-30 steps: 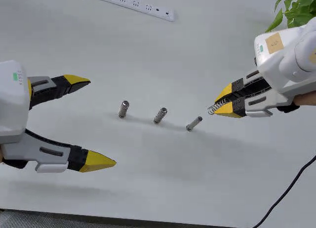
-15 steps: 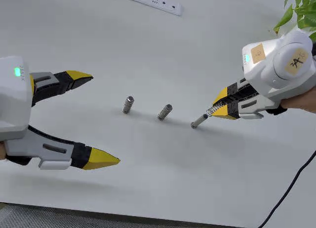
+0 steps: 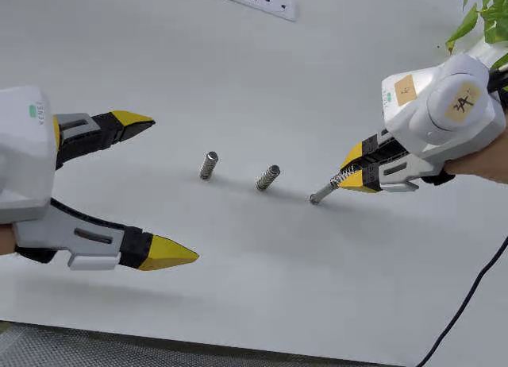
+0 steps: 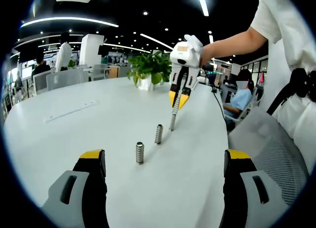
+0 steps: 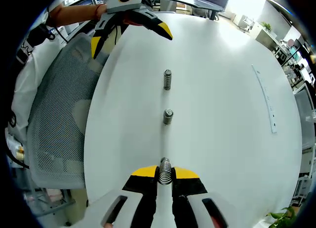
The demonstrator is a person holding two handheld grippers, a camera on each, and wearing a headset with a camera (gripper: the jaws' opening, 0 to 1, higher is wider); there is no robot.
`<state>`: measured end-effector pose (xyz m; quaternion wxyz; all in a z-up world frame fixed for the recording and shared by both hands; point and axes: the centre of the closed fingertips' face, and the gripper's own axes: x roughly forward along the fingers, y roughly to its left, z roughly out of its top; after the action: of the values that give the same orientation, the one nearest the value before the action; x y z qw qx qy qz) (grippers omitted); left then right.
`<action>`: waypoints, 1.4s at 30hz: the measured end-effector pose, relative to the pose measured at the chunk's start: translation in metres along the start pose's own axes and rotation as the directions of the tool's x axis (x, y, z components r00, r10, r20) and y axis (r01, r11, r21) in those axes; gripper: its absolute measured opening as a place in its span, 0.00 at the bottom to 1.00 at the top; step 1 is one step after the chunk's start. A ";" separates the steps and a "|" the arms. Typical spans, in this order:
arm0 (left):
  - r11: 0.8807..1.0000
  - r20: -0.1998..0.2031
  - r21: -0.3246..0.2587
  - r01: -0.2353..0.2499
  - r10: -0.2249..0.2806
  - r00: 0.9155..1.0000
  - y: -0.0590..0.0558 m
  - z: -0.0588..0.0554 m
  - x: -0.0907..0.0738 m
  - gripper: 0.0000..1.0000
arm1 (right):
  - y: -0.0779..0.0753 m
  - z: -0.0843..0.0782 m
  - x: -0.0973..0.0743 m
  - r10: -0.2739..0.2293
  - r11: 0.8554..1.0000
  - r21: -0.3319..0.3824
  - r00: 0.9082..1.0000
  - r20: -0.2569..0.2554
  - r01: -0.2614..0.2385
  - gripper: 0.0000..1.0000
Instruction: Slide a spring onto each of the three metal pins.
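Misalignment is the risk: past the yellow-tipped left gripper (image 3: 168,189), jaws spread wide, and two spring-covered metal pins (image 3: 208,165), the small silver coil spring (image 3: 344,176), pinched in the right gripper (image 3: 349,170), meets the bare steel pin (image 3: 321,194) and could snag off-axis, then buckle.

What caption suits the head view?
Right gripper holds a spring at the last bare pin; the middle pin and left pin already carry springs.

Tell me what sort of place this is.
Probably an open-plan office: a large white table with a mesh office chair beside it, a potted plant on it, and ceiling strip lights running across a wide room behind.
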<state>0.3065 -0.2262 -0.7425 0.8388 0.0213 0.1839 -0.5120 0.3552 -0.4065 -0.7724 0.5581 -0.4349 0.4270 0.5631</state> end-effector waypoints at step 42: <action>1.000 -0.004 -0.020 0.012 -0.012 1.000 -0.002 -0.004 0.002 0.99 | 0.000 -0.010 0.027 0.038 0.999 -0.011 0.999 -0.027 -0.039 0.07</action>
<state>0.3042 -0.2284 -0.7466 0.8355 0.0129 0.1911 -0.5151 0.3555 -0.4092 -0.8008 0.5389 -0.4373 0.4394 0.5703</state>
